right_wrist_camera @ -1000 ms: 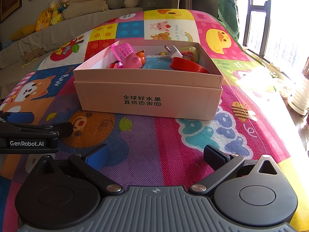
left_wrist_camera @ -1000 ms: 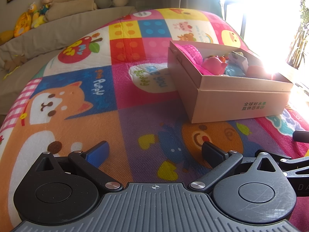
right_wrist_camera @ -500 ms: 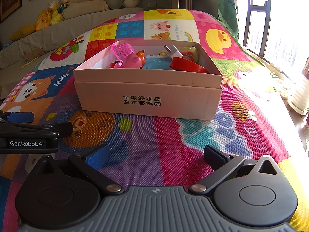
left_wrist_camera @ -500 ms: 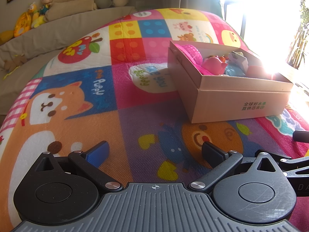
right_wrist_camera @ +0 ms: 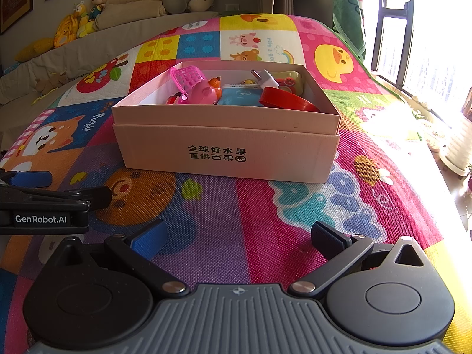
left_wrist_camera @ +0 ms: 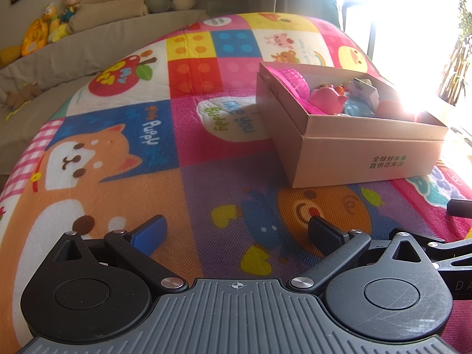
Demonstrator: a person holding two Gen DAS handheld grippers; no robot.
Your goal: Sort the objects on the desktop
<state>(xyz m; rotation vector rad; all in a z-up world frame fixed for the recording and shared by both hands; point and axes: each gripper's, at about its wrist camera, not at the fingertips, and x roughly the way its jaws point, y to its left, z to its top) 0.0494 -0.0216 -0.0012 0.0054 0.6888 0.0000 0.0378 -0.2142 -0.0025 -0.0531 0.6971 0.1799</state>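
Nothing has moved since the earlier pictures: your left gripper [left_wrist_camera: 236, 233] and right gripper [right_wrist_camera: 237, 237] stay low over the play mat [right_wrist_camera: 206, 218], both spread wide and empty. Your right view shows the cardboard box [right_wrist_camera: 225, 147] straight ahead with a red ring [right_wrist_camera: 287, 101], pink toy [right_wrist_camera: 203, 94] and white plug [right_wrist_camera: 265, 78] inside. Your left view has the box on the far right, partly lost in window glare.
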